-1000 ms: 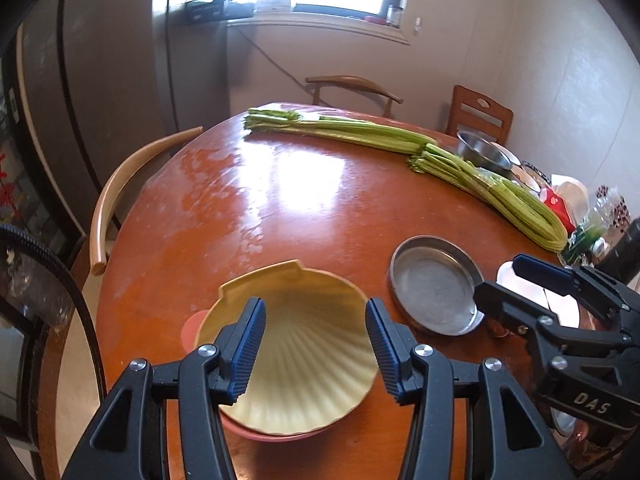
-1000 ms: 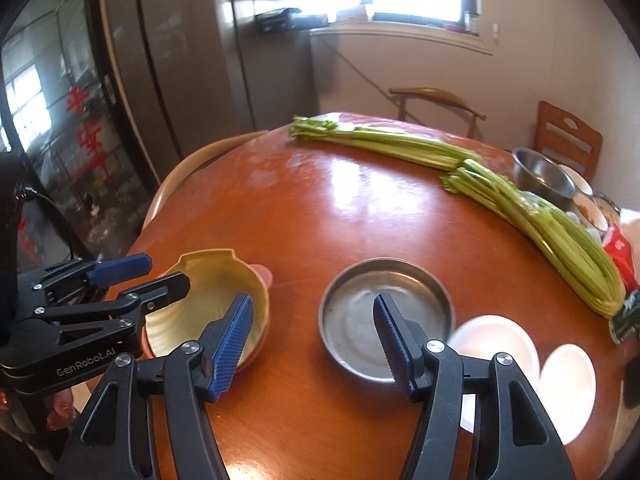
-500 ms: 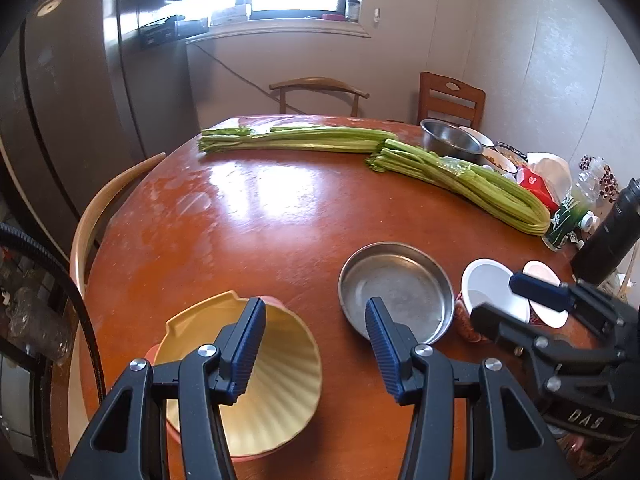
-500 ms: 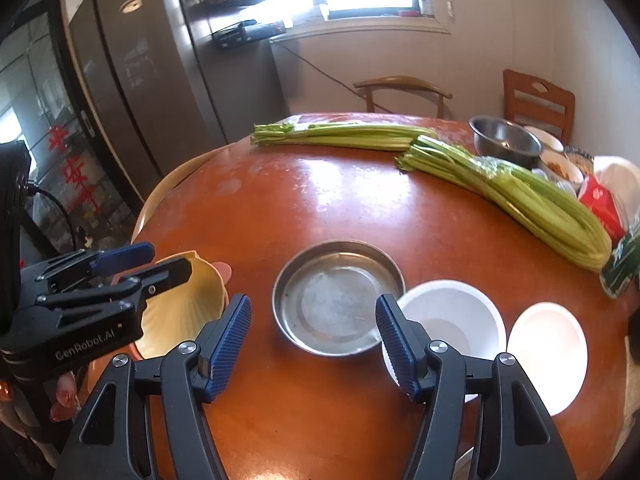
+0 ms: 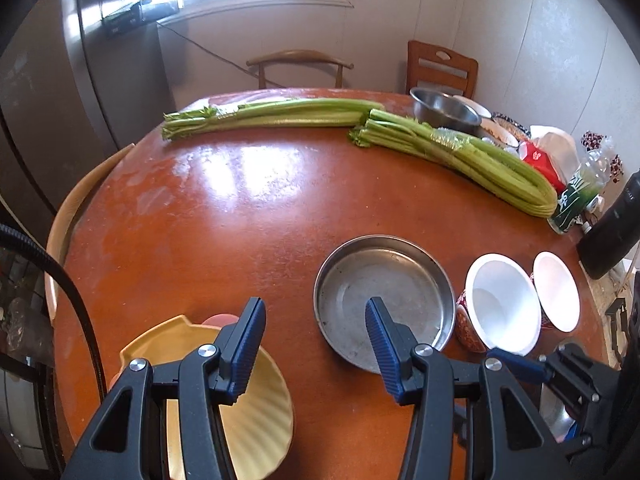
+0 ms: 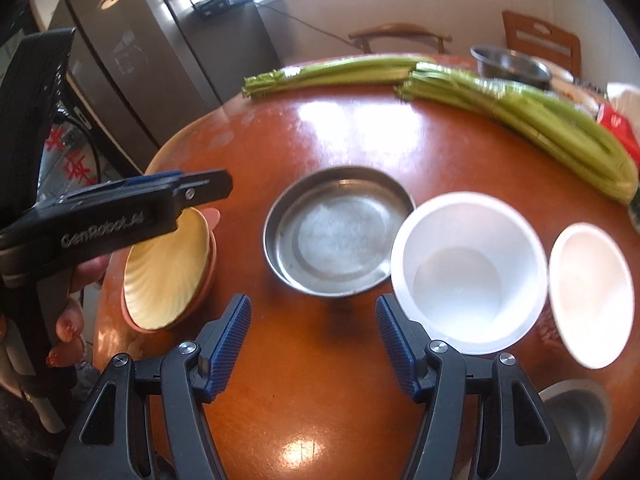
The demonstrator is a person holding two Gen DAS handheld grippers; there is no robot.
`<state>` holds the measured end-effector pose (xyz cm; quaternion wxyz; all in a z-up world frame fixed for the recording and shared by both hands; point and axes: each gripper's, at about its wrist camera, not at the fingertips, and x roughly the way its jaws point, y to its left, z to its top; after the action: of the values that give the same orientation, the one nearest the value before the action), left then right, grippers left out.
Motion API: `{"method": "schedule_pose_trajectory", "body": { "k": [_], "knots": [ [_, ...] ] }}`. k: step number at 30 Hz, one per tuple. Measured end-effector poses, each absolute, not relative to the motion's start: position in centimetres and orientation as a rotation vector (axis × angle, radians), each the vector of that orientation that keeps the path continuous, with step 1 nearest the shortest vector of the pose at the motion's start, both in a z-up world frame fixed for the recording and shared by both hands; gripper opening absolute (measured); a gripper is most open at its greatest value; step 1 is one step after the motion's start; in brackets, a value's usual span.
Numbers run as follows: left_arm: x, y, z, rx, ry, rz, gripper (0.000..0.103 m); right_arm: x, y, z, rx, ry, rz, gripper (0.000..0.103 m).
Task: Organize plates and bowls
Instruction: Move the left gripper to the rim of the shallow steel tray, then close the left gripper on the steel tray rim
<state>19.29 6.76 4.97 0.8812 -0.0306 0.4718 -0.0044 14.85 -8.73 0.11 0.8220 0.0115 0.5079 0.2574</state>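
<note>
A yellow shell-shaped plate (image 5: 256, 432) lies on a pink plate (image 5: 220, 319) at the table's near left; it also shows in the right wrist view (image 6: 160, 276). A round steel pan (image 5: 380, 296) (image 6: 338, 236) sits mid-table. Right of it stand a large white bowl (image 5: 502, 308) (image 6: 468, 264) and a smaller white bowl (image 5: 556, 290) (image 6: 592, 292). My left gripper (image 5: 314, 344) is open and empty, above the gap between the yellow plate and the pan. My right gripper (image 6: 314, 340) is open and empty, above the table in front of the pan.
Two long celery bundles (image 5: 460, 156) (image 6: 520, 112) lie across the far table. A steel bowl (image 5: 444, 110), packets and a green bottle (image 5: 576, 196) crowd the right edge. A dark flask (image 5: 616, 232) stands at the right. Another steel bowl (image 6: 576, 424) sits near right. Chairs ring the table.
Both grippers have pulled back and swung right. The yellow plate has slid to the left in both views and the white bowls have come into view. Both stay open.
</note>
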Motion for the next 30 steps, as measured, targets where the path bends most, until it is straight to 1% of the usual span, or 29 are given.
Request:
{"method": "schedule_pose_trajectory", "body": {
  "k": [7, 16, 19, 22, 30],
  "knots": [
    [21.7, 6.5, 2.4, -0.067, 1.048, -0.028, 0.052, 16.0, -9.2, -1.4, 0.115, 1.131, 0.497, 0.067],
    [24.4, 6.8, 0.0, -0.056, 1.087, -0.035, 0.052, 16.6, -8.2, -2.5, 0.145, 1.152, 0.386, 0.067],
    [25.3, 6.8, -0.7, -0.042, 1.099, -0.033, 0.052, 17.1, -7.7, -3.5, 0.169, 1.195, 0.361, 0.067],
    [25.8, 6.7, -1.4, -0.034, 1.11, -0.04, 0.052, 17.3, -7.2, -4.2, 0.142, 1.218, 0.322, 0.067],
    [26.4, 6.2, -2.5, -0.029, 1.123, -0.048, 0.052, 18.2, -6.8, -4.5, 0.098, 1.181, 0.277, 0.067]
  ]
}}
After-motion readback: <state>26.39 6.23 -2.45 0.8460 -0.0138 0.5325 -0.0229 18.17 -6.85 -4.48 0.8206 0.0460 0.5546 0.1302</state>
